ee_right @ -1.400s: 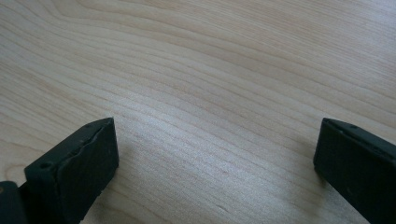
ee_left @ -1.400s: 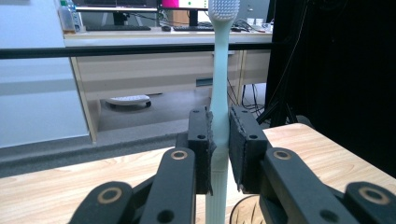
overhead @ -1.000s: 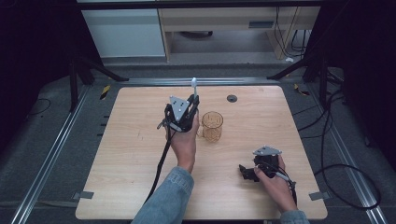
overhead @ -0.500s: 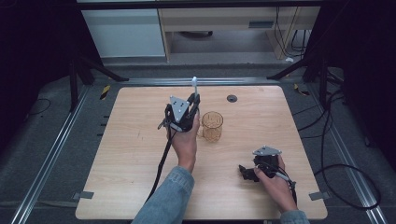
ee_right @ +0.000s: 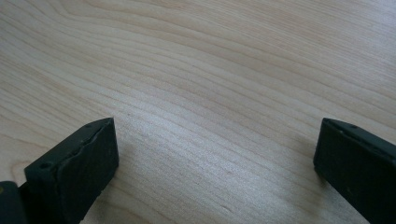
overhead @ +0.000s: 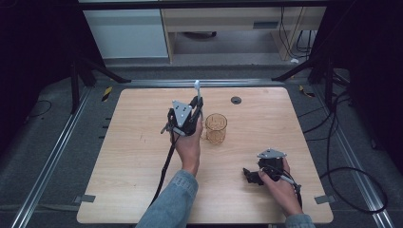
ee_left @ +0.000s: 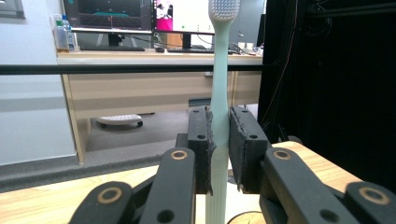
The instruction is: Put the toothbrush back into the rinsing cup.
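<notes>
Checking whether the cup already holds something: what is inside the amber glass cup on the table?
The cup looks empty through its see-through wall; its left edge is covered by the hand whose left gripper holds the toothbrush.

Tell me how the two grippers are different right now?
The left gripper has its jaws shut on a toothbrush; the right gripper has its jaws wide open with nothing between them. The left gripper is held up beside the cup, toothbrush bristles upward; the right gripper sits low over the table, near its front edge. Both have black jaws.

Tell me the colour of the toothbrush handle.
Pale mint green, with white bristles; the toothbrush shows best in the left gripper view.
</notes>
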